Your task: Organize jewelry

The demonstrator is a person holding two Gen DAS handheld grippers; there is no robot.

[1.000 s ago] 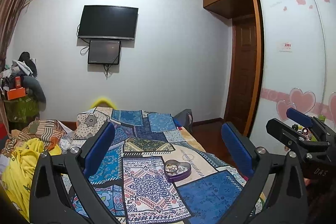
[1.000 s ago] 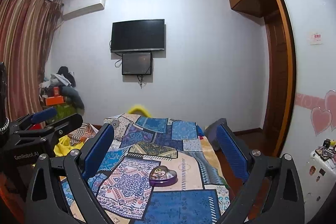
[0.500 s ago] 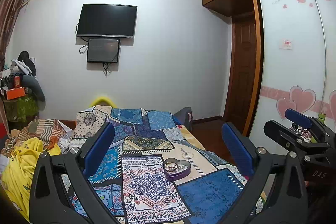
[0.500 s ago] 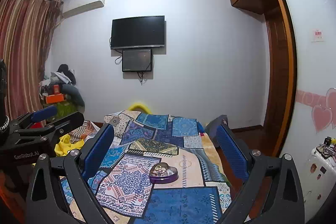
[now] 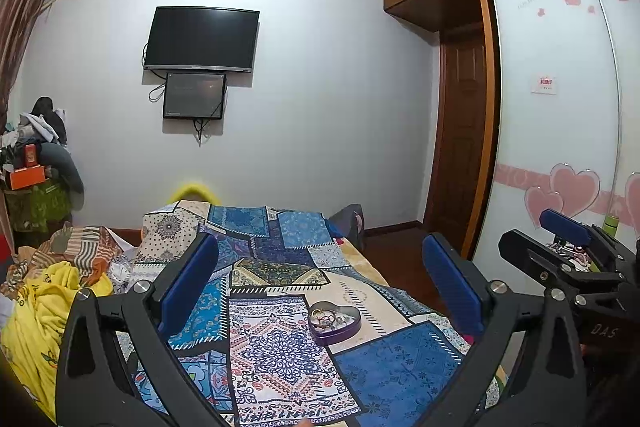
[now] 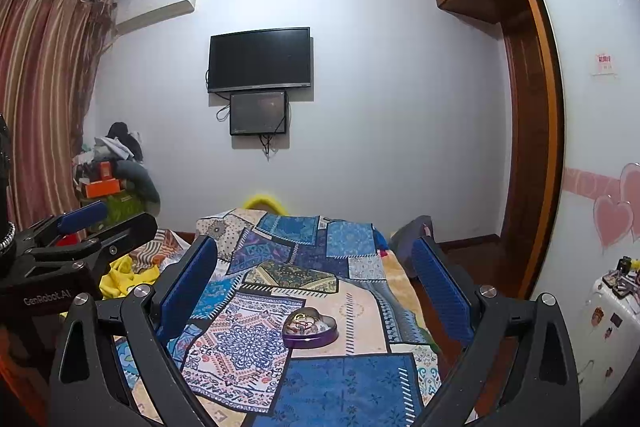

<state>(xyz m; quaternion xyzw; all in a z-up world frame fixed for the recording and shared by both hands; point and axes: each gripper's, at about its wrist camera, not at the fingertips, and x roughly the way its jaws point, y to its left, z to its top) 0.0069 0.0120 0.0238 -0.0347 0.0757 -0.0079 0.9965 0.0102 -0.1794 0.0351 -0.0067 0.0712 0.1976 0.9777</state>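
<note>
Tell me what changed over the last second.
Both tools tipped a little downward: the heart-shaped tin and wall TV sit higher in each view. Nothing was grasped or released. The left tool and right tool stay open above the patchwork bedspread.

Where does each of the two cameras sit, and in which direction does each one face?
Left wrist view: sits on the left gripper, faces along its open blue fingers over the bed toward the television wall; the right gripper shows at the right edge.
Right wrist view: sits on the right gripper, faces the same wall; the left gripper shows at the left edge.
Shared: the heart-shaped tin on the patchwork blanket, the television, the wardrobe door.
</note>
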